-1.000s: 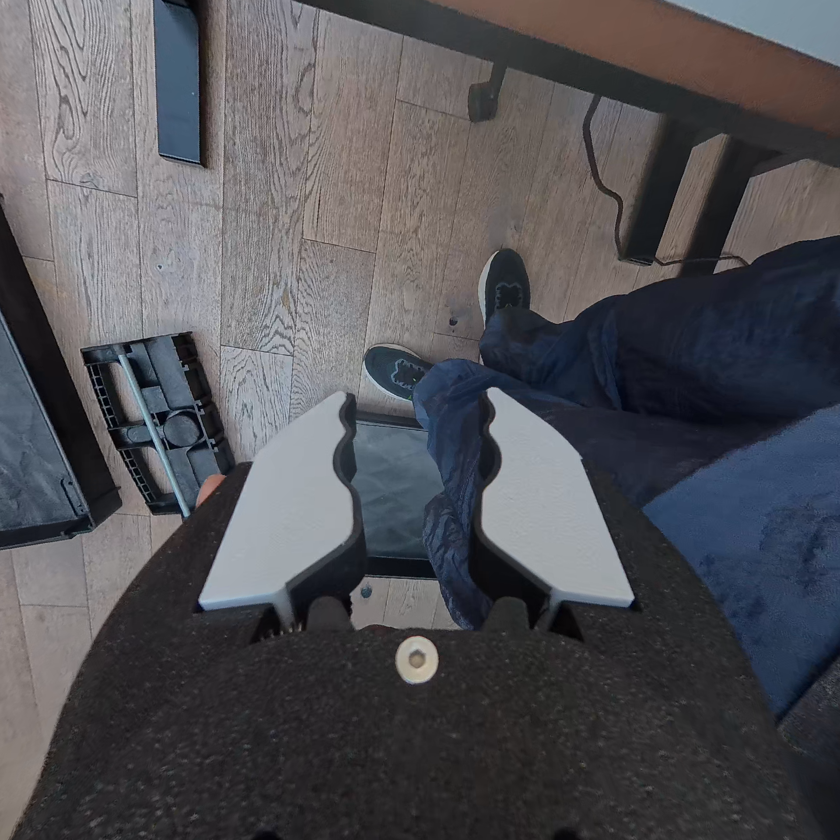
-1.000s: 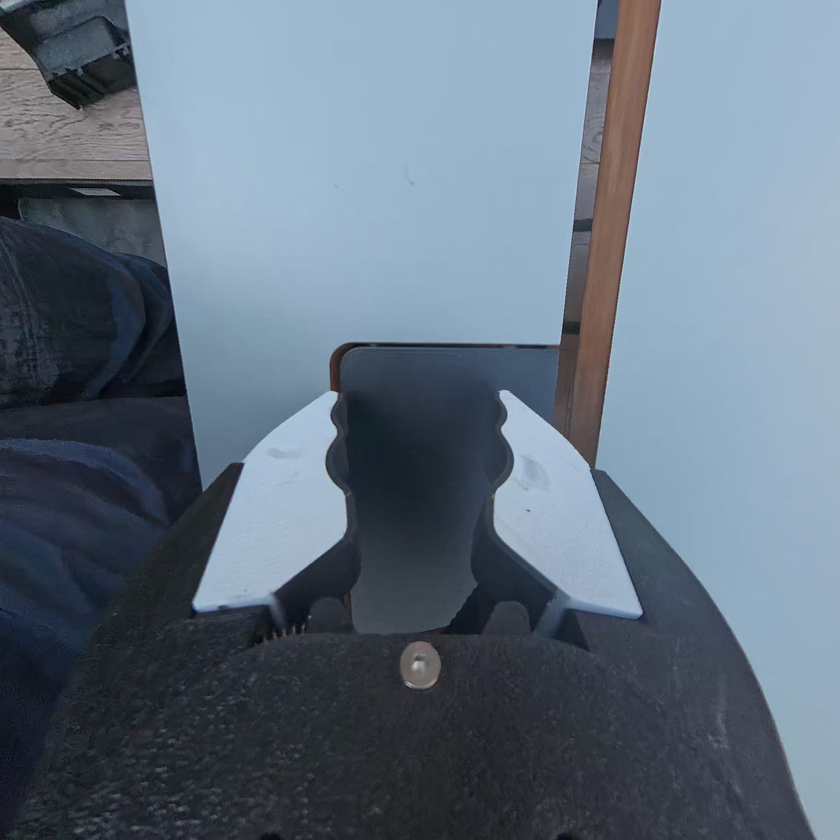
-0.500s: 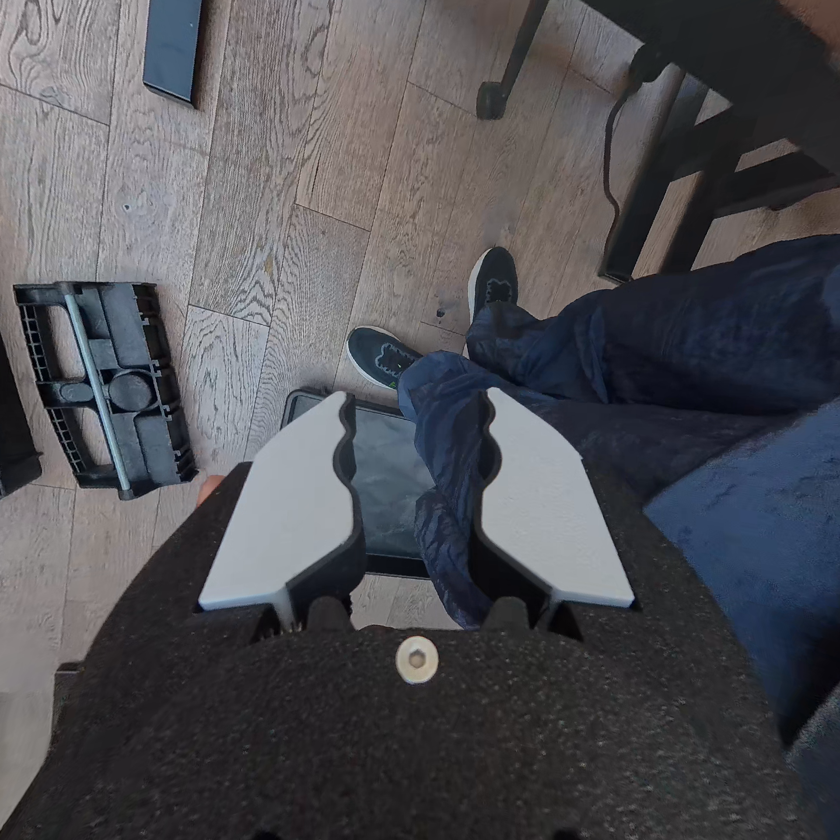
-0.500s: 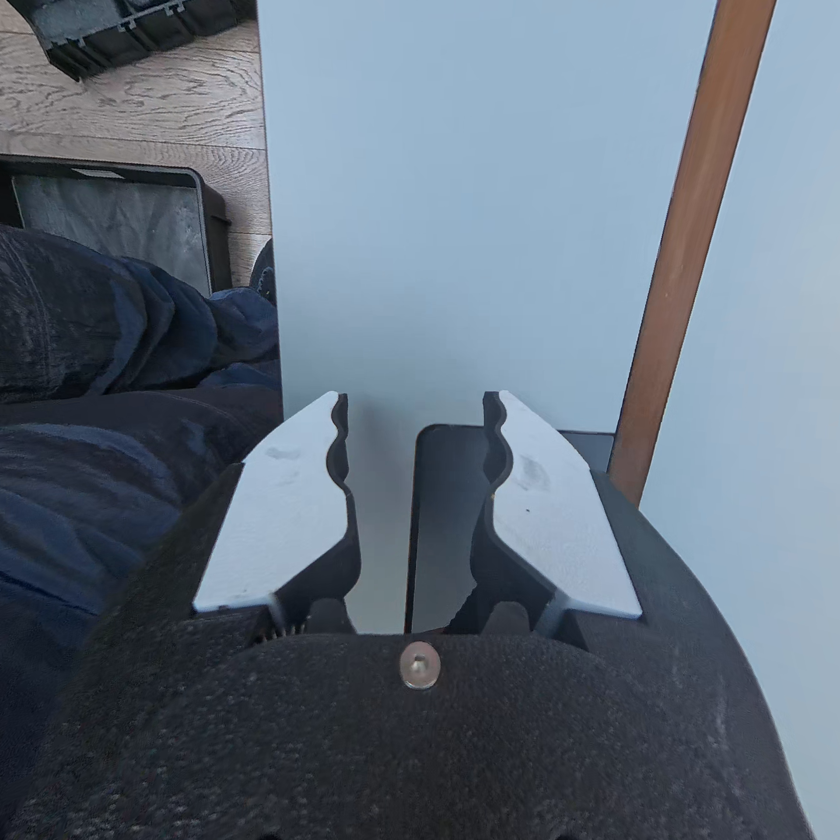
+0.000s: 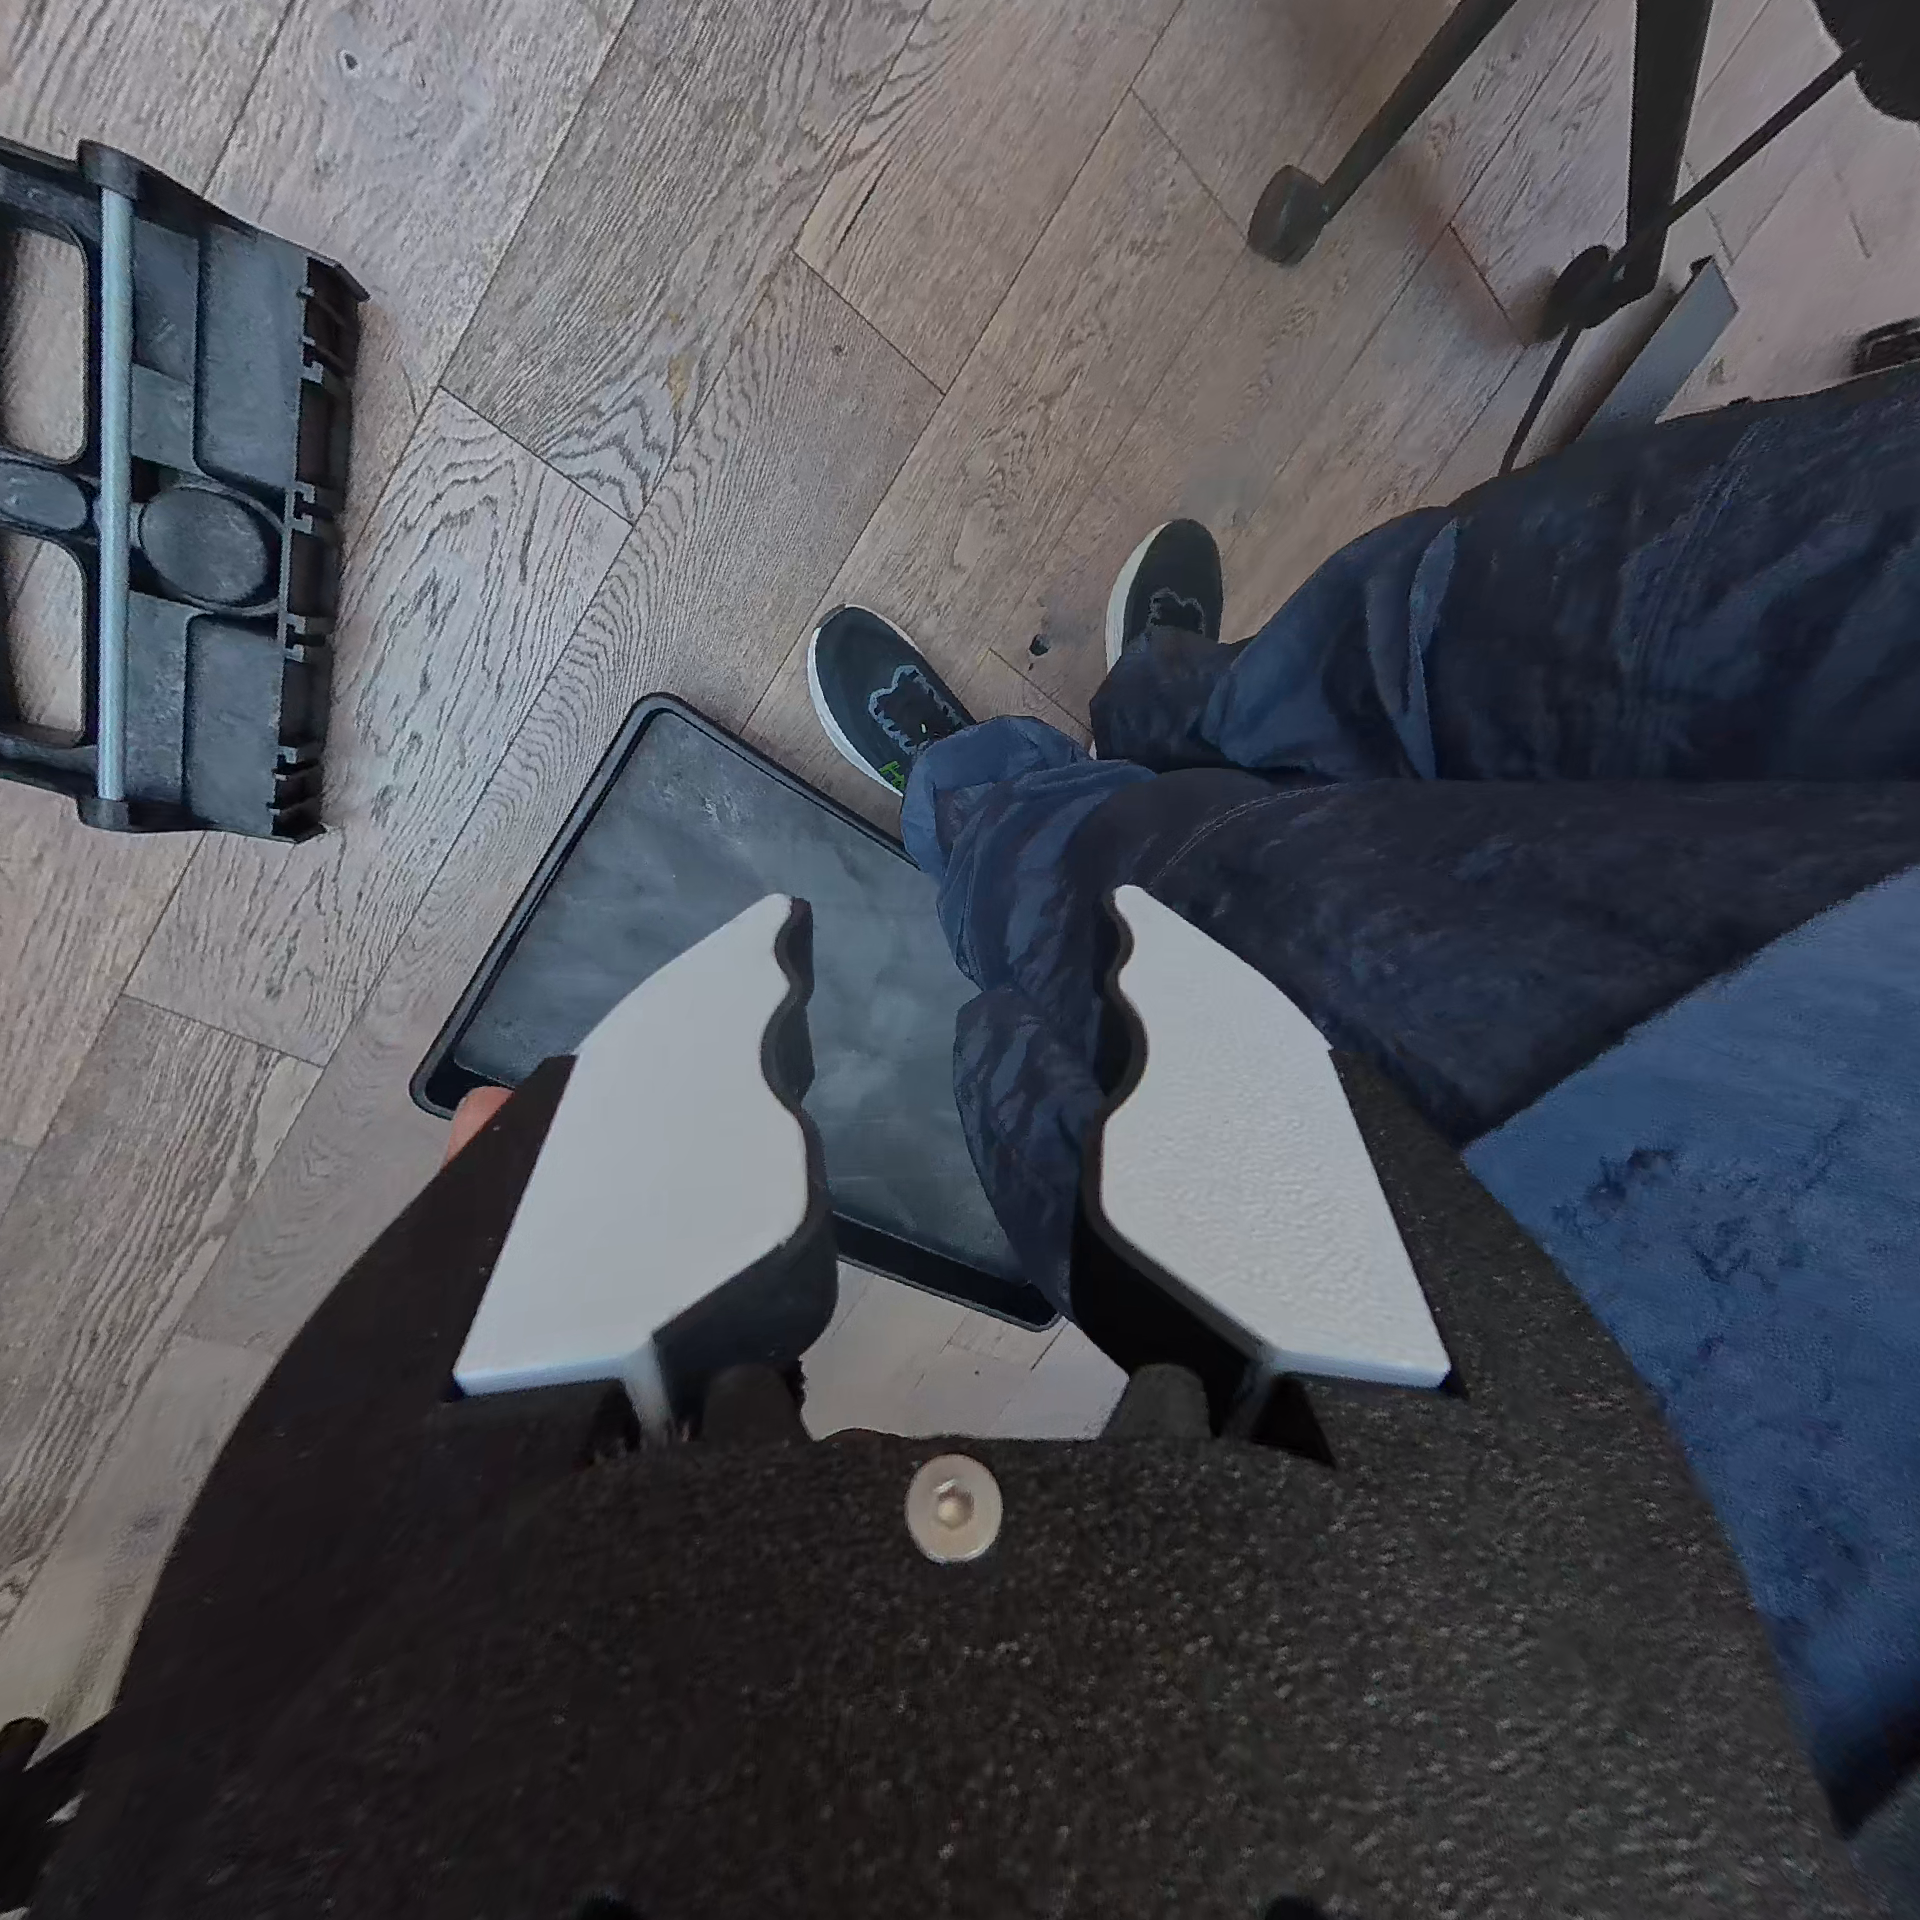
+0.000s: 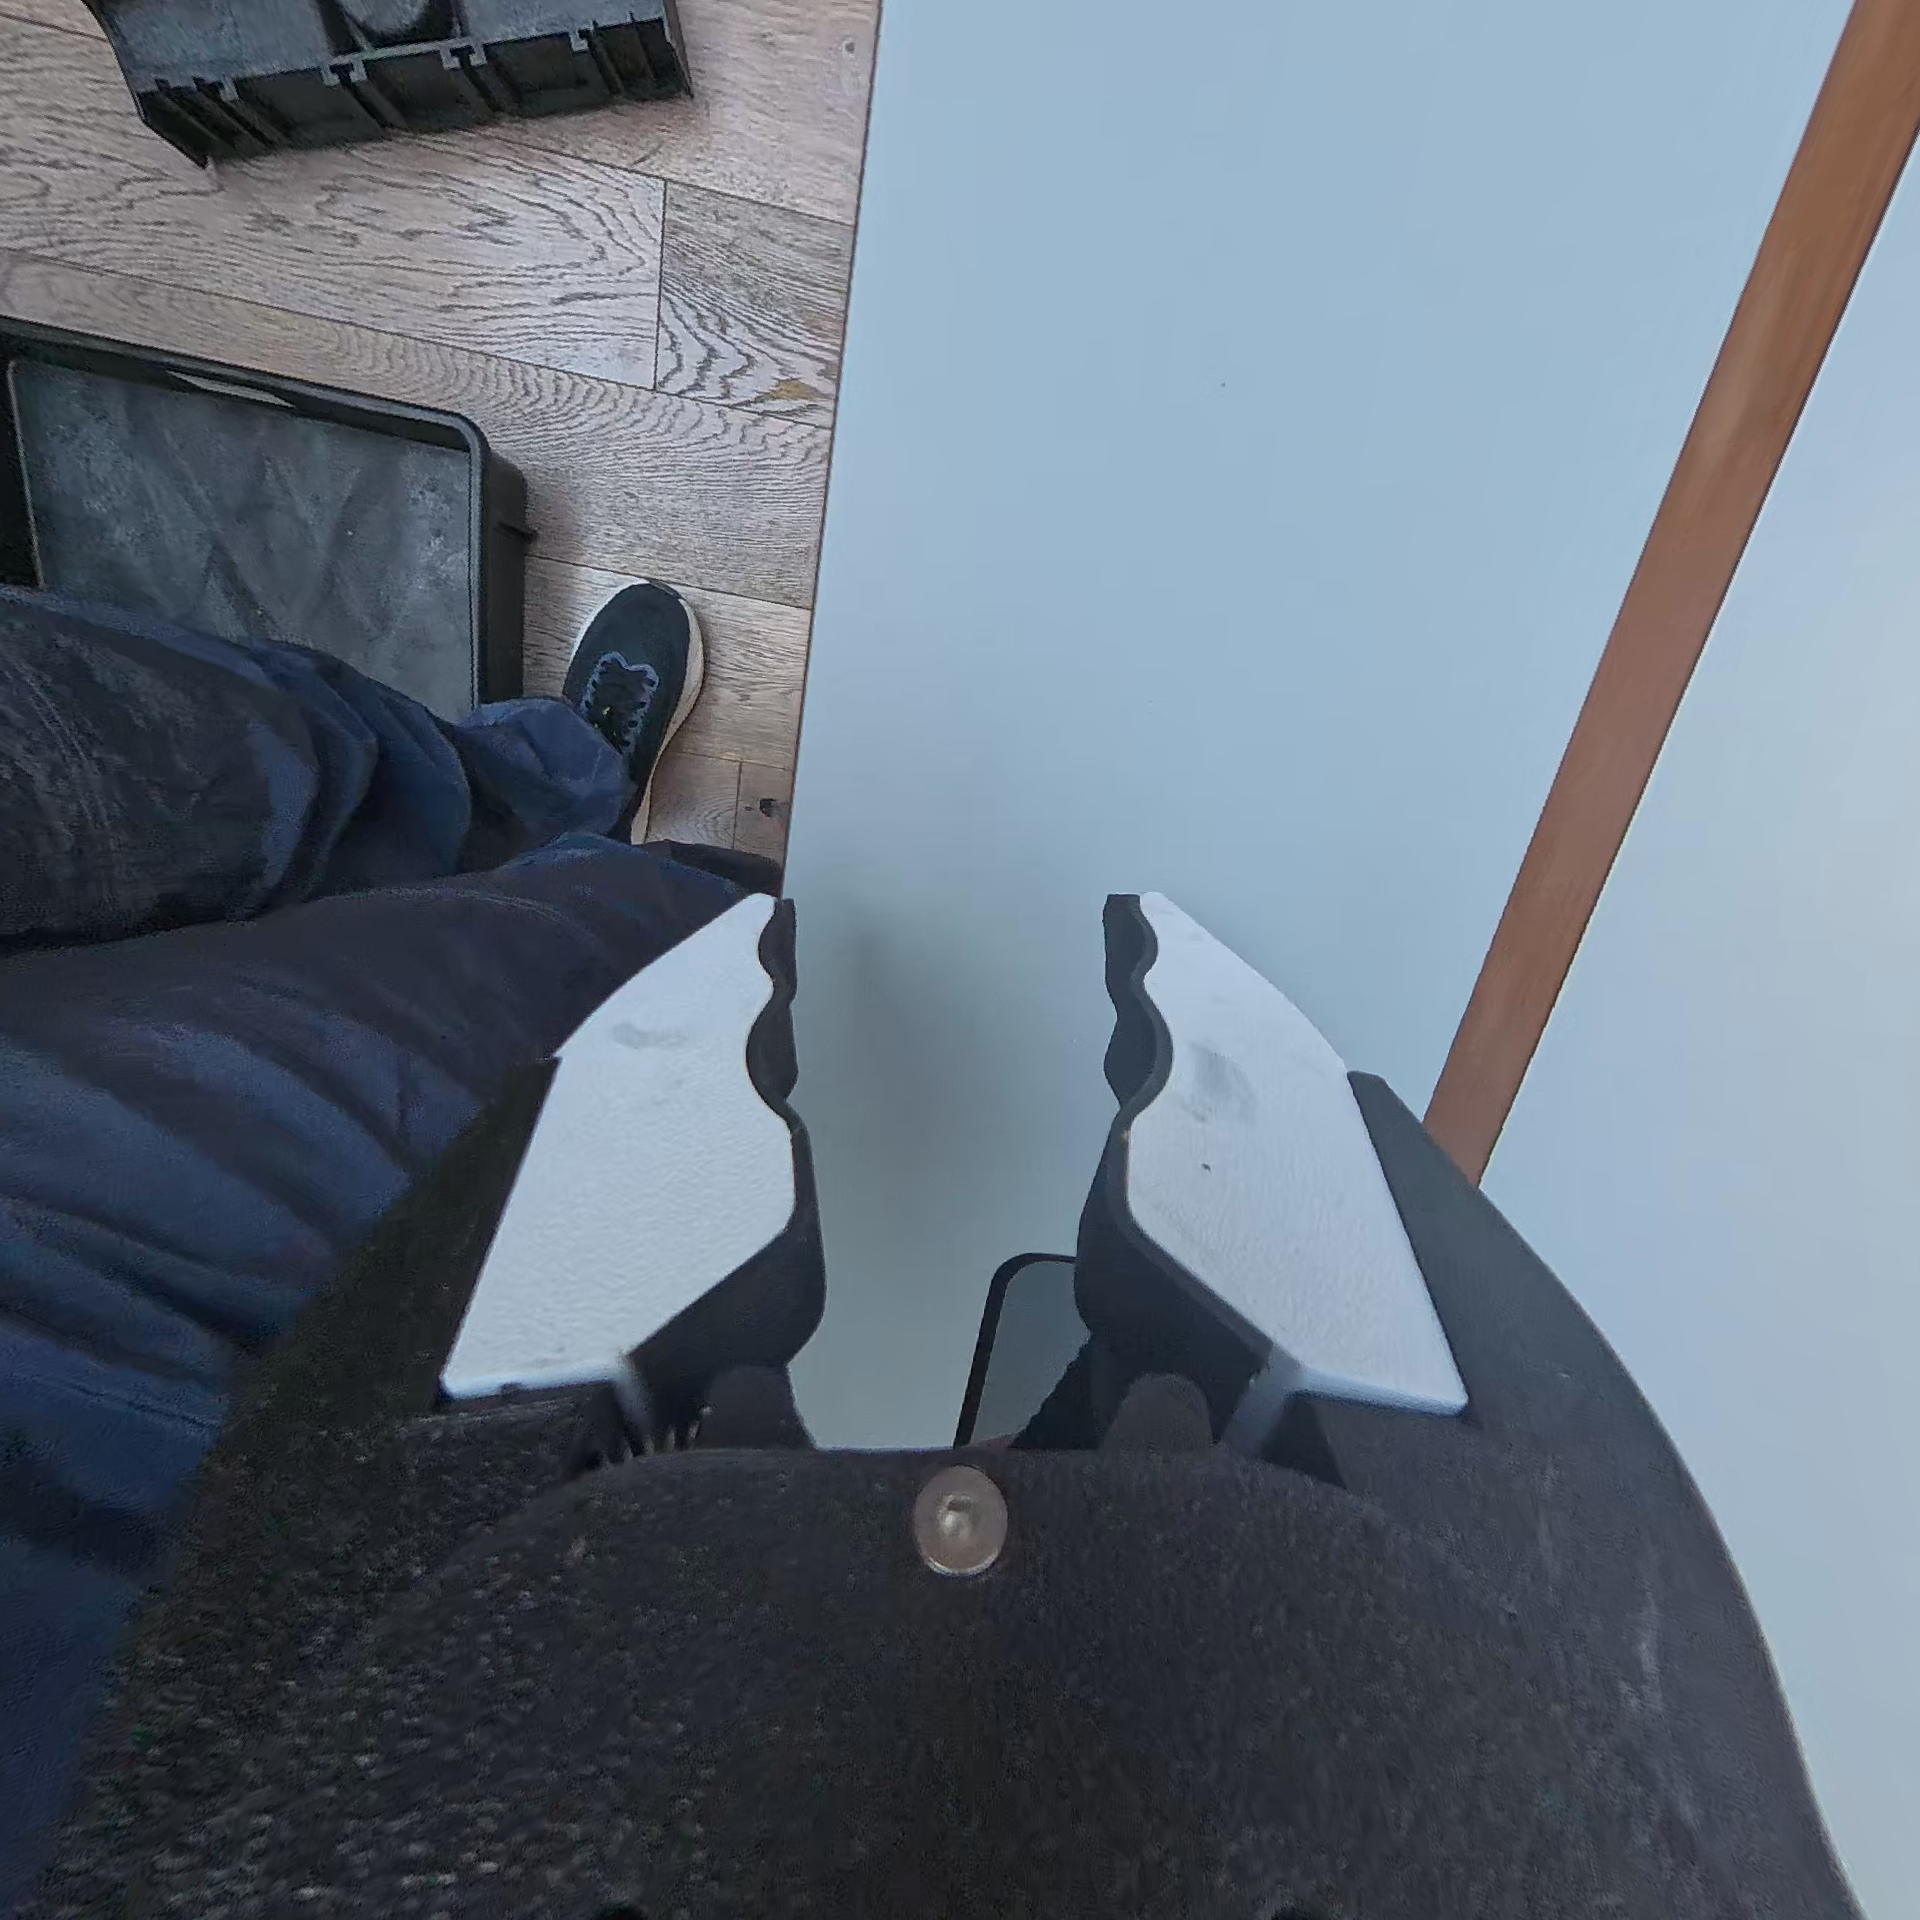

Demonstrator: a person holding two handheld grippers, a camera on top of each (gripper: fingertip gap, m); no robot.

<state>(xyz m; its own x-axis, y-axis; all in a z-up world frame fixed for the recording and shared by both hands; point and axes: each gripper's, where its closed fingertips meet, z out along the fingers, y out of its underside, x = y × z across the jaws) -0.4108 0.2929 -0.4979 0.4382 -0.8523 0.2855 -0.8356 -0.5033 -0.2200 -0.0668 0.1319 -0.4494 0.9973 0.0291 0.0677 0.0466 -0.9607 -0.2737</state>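
The left gripper (image 5: 951, 914) is open and holds nothing, high above a black tray (image 5: 665, 883) on the floor (image 5: 623, 312). The right gripper (image 6: 948, 914) is open too, over the pale table (image 6: 1299, 468); a dark flat thing (image 6: 1013, 1340) lies at six o'clock.

Two grippers: the left gripper (image 5: 951, 914) and the right gripper (image 6: 948, 914), each with two white fingers set apart. Two dark shoes, one (image 5: 894, 698) at centre, the other (image 5: 1169, 584) right of it. One black tray (image 5: 665, 873) mid-frame. One black ribbed plastic part (image 5: 156, 488) at upper left. One pale blue panel (image 6: 1247, 468) and one brown strip (image 6: 1683, 561) at right.
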